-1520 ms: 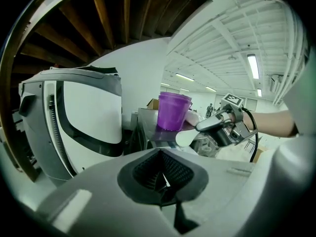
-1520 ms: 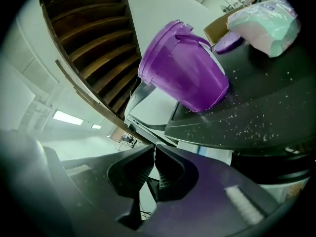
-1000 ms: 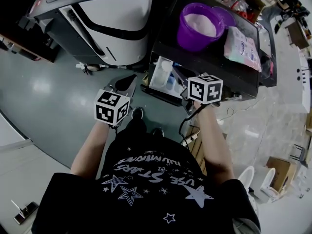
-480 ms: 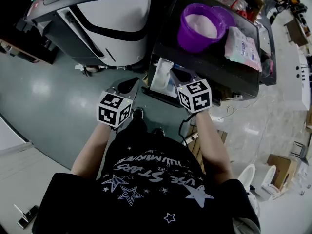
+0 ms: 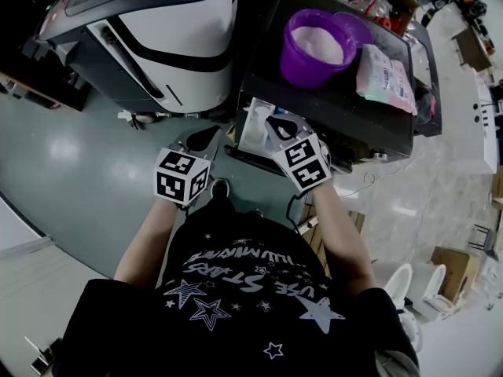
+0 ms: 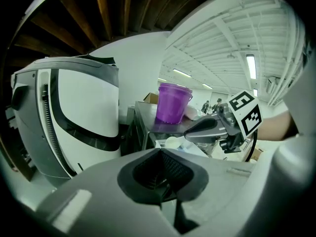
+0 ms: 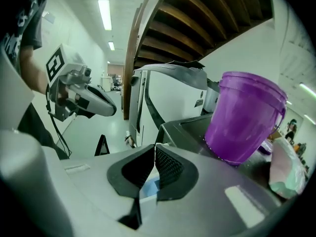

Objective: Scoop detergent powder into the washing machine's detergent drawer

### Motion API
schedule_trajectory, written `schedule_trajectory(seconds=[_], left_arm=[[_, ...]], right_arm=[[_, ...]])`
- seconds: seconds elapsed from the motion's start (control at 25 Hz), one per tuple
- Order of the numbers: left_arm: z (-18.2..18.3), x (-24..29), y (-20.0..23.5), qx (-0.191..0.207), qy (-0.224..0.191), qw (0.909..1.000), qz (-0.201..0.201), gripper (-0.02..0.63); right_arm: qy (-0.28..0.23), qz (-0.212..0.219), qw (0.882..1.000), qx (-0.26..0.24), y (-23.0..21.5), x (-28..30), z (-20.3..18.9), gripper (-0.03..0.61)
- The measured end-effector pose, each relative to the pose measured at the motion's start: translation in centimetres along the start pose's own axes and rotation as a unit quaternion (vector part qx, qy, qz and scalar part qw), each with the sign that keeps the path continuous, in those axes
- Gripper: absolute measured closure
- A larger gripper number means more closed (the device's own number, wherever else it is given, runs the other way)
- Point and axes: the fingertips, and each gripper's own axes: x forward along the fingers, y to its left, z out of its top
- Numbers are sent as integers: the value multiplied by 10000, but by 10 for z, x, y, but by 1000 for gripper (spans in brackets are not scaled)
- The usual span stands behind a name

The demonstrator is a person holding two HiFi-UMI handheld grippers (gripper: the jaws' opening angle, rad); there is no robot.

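A purple bucket [image 5: 318, 42] holding white powder stands on the dark washing machine's top [image 5: 346, 100]. Below its front, the detergent drawer [image 5: 253, 128] is pulled out, white with a blue part. My right gripper [image 5: 271, 122] hovers right over the drawer, shut with nothing held; in its own view [image 7: 154, 149] the bucket [image 7: 244, 117] rises at the right. My left gripper [image 5: 211, 134] hangs to the drawer's left, also shut and empty [image 6: 160, 152], pointing toward the bucket [image 6: 173, 102]. No scoop shows.
A large white-and-black machine [image 5: 157, 30] stands left of the washer. A pale printed bag [image 5: 383, 73] lies right of the bucket on the washer's top. Grey floor [image 5: 71, 148] spreads out to the left. The person's feet are just below the drawer.
My right gripper has moved left and forward, from the washer's front edge to over the open drawer. The left gripper has hardly moved.
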Motion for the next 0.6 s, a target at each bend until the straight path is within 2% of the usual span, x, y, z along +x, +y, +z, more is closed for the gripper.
schedule_trajectory(seconds=[0.36,0.6], left_arm=[[8,8,2,18,-42,10000,5,614],[8,10,-4,24,-25,9999,123,614]], right_arm=[[334,32,9911,-1291,6,5,-8,543],[282,23,9852,-1691,5,3,-6,543]])
